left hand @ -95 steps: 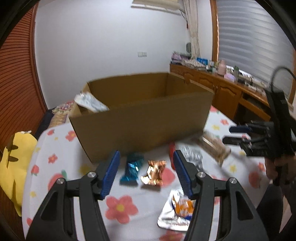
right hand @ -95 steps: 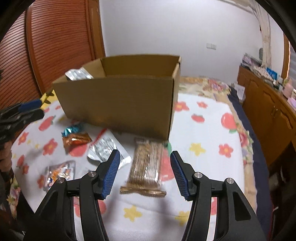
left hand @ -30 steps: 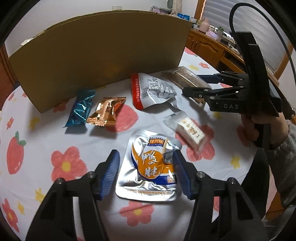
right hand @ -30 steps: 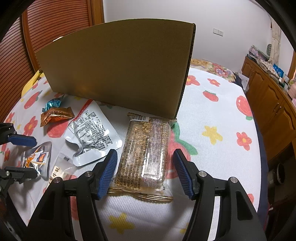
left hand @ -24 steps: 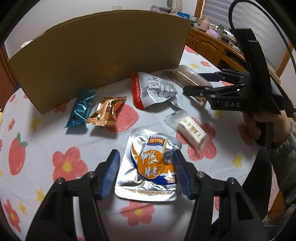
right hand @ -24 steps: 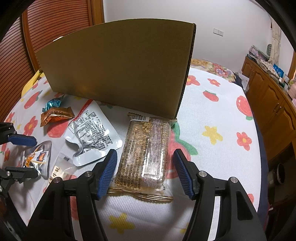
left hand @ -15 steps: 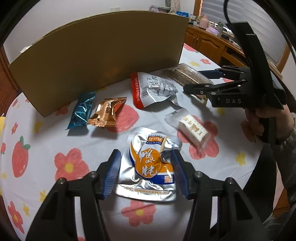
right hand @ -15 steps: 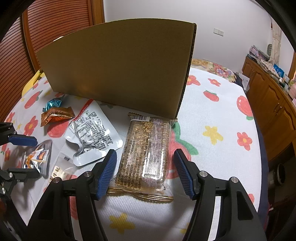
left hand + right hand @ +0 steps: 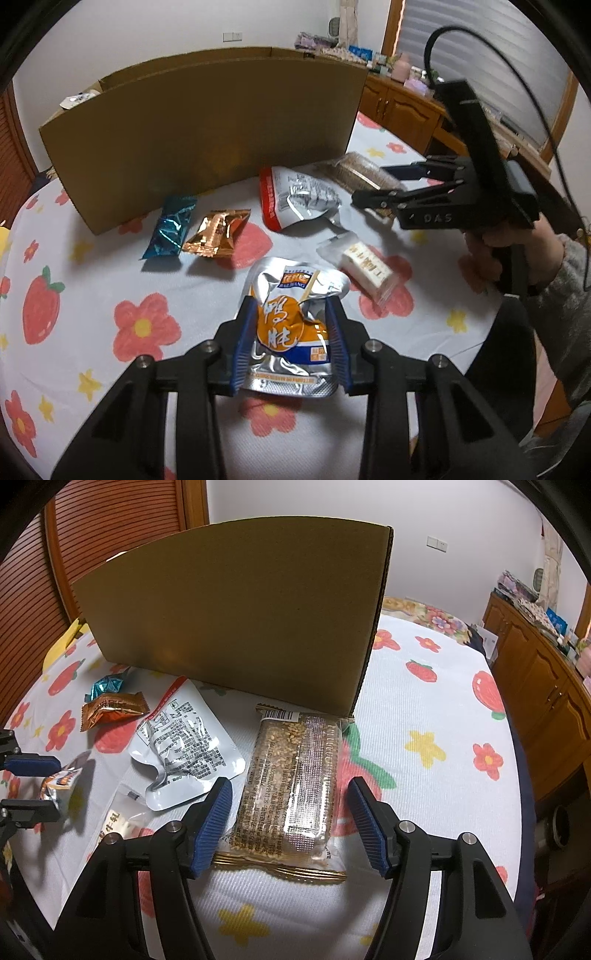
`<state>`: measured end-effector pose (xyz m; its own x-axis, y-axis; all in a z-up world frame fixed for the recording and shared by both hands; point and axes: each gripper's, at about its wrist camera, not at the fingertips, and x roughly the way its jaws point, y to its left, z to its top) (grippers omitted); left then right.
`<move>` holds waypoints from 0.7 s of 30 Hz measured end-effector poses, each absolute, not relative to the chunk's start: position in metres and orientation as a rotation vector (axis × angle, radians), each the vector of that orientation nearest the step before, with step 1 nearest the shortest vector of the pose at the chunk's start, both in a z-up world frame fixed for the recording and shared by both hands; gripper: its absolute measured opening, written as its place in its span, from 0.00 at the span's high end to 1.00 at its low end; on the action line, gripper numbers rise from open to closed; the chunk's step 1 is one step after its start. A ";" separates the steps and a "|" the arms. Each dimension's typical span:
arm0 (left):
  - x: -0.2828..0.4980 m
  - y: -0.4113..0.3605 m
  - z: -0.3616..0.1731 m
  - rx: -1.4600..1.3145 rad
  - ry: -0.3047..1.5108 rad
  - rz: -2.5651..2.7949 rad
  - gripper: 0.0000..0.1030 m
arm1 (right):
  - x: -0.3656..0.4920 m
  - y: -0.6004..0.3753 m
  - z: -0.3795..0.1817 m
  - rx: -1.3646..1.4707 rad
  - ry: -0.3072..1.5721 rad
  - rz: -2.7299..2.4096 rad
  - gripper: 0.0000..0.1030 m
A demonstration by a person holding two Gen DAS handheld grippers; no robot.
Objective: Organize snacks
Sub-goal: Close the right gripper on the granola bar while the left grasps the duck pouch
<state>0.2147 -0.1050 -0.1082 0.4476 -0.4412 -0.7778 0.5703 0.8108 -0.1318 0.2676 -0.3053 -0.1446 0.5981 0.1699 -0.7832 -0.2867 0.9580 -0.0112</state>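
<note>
My left gripper (image 9: 291, 325) is closing its jaws on the silver foil pouch with the orange label (image 9: 291, 328); both blue pads press its crumpled sides, and the pouch sits on the flower-printed tablecloth (image 9: 110, 295); my right gripper (image 9: 290, 814) stands open, its jaws either side of the clear-wrapped sesame bar (image 9: 291, 775) without touching it; the bar lies flat just in front of the brown cardboard box (image 9: 236, 609); beside it rest a white-and-red foil packet (image 9: 184, 749), a copper-coloured candy wrapper (image 9: 112, 709) and a teal candy wrapper (image 9: 107, 685).
</note>
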 end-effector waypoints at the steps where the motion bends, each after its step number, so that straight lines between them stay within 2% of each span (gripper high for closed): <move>1: 0.214 -0.104 -0.107 0.148 0.909 -0.632 0.66 | 0.267 -0.306 -0.144 -0.139 0.893 0.265 0.36; 3: 0.211 -0.102 -0.106 0.137 0.897 -0.635 0.66 | 0.267 -0.307 -0.143 -0.140 0.894 0.263 0.43; 4: 0.208 -0.098 -0.104 0.138 0.887 -0.633 0.66 | 0.267 -0.307 -0.142 -0.136 0.894 0.264 0.52; 7: 0.204 -0.095 -0.101 0.128 0.866 -0.631 0.66 | 0.263 -0.310 -0.141 -0.138 0.900 0.271 0.56; 21: 0.216 -0.074 -0.072 0.085 0.760 -0.575 0.66 | 0.234 -0.326 -0.125 -0.086 0.860 0.270 0.58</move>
<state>0.2162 -0.0741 -0.0716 0.5795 -0.4612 -0.6720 0.5212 0.8435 -0.1294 0.2340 -0.3263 -0.1251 0.6210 0.2001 -0.7579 -0.2687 0.9626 0.0340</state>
